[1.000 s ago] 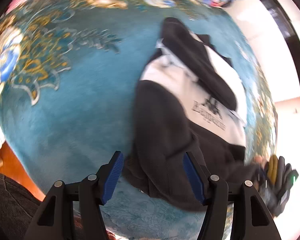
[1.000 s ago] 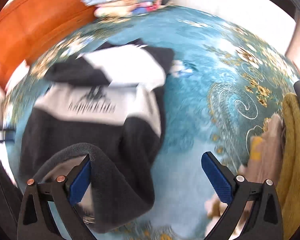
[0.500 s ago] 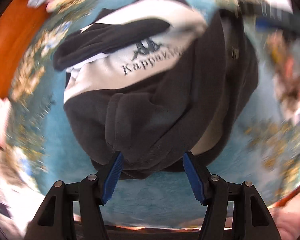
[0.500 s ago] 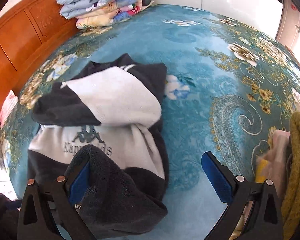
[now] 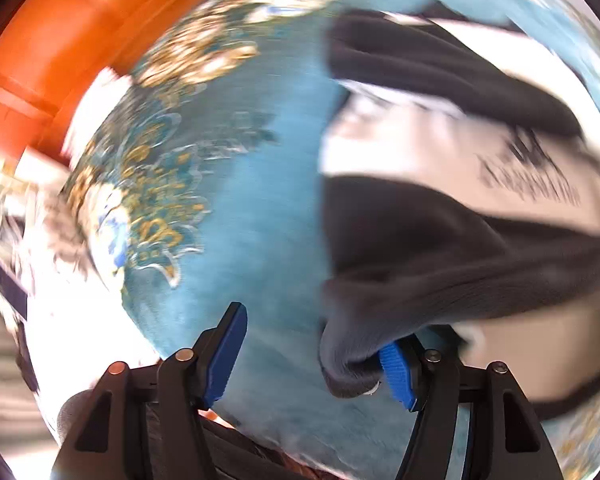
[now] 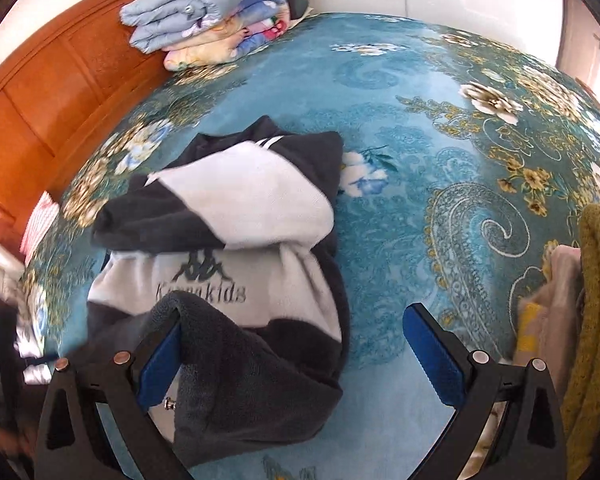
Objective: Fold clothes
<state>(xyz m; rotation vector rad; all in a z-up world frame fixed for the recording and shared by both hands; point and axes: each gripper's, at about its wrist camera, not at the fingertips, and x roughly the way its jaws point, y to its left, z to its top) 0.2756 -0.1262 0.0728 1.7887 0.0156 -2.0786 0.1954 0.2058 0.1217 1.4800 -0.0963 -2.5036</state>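
On a bed spread with a teal floral bedcover (image 6: 400, 128) lies the task's thing, a black and white sweatshirt (image 6: 236, 208) with dark lettering across its white chest band. It sits left of the bed's middle in the right wrist view, partly gathered: a sleeve with a black cuff is laid across the chest, and the dark lower body is bunched up toward the camera instead of lying flat. The right gripper (image 6: 296, 352) stands wide open, its blue-padded fingers well apart; a fold of the dark hem is draped over its left finger (image 6: 158, 364), so the cloth rests on that finger and is not pinched. The left gripper (image 5: 312, 352), seen in a view blurred by motion, is also open, with dark fabric hooked over its right finger (image 5: 396, 368) while the other finger hangs clear above the bedcover. Carrying the hem on one finger of each gripper looks like a way to lift and turn the lower edge without clamping it, most likely to bring it up over the chest, though the pictures do not settle which way the fold is going. Beyond the sweatshirt, a stack of folded quilts (image 6: 212, 12) rests against the orange wooden headboard (image 6: 52, 92) at the far corner. At the right edge of the bed sits a pile of other clothes (image 6: 572, 320), mustard and pale pink, well apart from the sweatshirt, perhaps sorted laundry.
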